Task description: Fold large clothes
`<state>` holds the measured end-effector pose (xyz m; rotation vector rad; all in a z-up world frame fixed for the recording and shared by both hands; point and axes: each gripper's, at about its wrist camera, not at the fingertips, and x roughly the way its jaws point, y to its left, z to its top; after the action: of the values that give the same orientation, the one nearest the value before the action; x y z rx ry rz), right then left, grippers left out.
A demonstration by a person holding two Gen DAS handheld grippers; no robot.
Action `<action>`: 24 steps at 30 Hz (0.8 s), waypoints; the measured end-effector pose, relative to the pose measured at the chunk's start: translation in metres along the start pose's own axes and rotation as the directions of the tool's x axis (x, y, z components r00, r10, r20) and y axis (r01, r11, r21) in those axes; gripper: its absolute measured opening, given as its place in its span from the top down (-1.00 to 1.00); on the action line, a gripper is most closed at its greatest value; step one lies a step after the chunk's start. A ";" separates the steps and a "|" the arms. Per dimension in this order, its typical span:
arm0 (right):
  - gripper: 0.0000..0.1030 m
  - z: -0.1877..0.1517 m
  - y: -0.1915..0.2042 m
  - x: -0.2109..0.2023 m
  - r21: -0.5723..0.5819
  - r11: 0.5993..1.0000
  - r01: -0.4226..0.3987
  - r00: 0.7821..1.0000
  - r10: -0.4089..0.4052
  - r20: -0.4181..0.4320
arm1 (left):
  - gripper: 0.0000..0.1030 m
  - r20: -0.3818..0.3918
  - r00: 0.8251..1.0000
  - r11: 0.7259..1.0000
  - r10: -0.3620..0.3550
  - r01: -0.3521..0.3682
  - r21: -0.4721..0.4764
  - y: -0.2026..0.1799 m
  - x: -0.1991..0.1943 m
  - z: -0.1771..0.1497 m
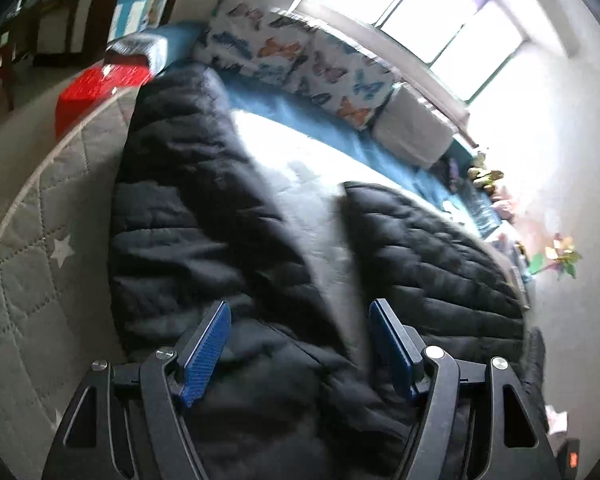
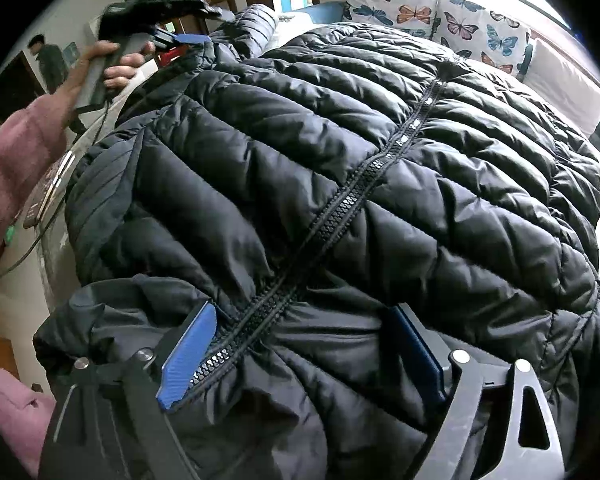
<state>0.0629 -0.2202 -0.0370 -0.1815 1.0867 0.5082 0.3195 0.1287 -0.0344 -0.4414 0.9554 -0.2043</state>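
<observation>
Bed [image 1: 28, 264] with grey quilted, star-printed mattress cover filling most of both views, blue sheet [image 1: 284, 116] at far end beneath bright window [image 1: 440, 20]. Butterfly-print pillows [image 2: 440, 12] lined up along far edge, plain white pillow [image 2: 564, 84] just beside them. Red box [image 1: 88, 92] near bed's far left corner in left wrist view.

Black quilted puffer jacket [image 2: 340, 168] spread flat on bed, front side up, zipped shut. Long axis following zipper [image 2: 364, 188], running diagonally from near lower left, at collar end by right tongs, up toward pillows at upper right. One sleeve [image 2: 252, 24] stretching toward far left. In left wrist view, two dark padded sections of same jacket diverging away from camera, pale grey cloth visible in gap between; picture blurred there.

Right gripper [image 2: 300, 352] spread wide, blue pads either side of zipper near collar, puffy fabric bulging between; pads not visibly pinching it. Left gripper [image 1: 300, 344] also standing apart, poised above jacket, nothing clamped. In right wrist view, left hand [image 2: 112, 64] with pink sleeve [image 2: 16, 152] at upper left, wrapped round handle of left tongs.
</observation>
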 end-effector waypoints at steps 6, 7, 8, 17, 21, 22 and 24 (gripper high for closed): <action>-0.92 -0.001 -0.001 0.000 -0.002 1.000 -0.011 1.000 0.011 0.009 | -0.46 -0.043 0.999 0.998 -0.022 0.019 -0.059 0.019 0.042 0.022; -0.93 0.000 -0.001 0.000 -0.004 1.000 -0.010 1.000 0.010 0.009 | -0.46 -0.055 0.998 0.998 -0.010 0.007 -0.057 0.018 0.046 0.027; -0.94 0.000 0.000 0.001 -0.007 1.000 -0.009 1.000 0.009 0.008 | -0.46 -0.059 0.998 0.998 -0.002 -0.001 -0.057 0.017 0.046 0.030; -1.00 0.003 -0.002 0.003 -0.020 1.000 -0.019 1.000 0.019 0.004 | -0.46 0.067 0.997 0.988 -0.040 0.050 -0.146 0.045 0.030 0.081; -1.00 0.003 -0.003 0.003 -0.021 0.999 -0.029 1.000 0.029 0.010 | -0.46 0.057 0.997 0.974 -0.045 0.056 -0.220 0.068 0.053 0.109; -1.00 0.003 -0.003 0.003 -0.020 0.999 -0.032 0.999 0.032 0.013 | -0.46 0.044 0.999 0.973 -0.029 0.039 -0.229 0.070 0.063 0.117; -1.00 0.002 -0.004 0.004 -0.021 0.999 -0.039 0.999 0.039 0.022 | -0.46 0.028 1.000 0.970 -0.002 0.009 -0.241 0.076 0.074 0.130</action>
<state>0.0681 -0.2215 -0.0396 -0.1727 1.0656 0.5555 0.4669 0.2051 -0.0588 -0.6690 0.9554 -0.0862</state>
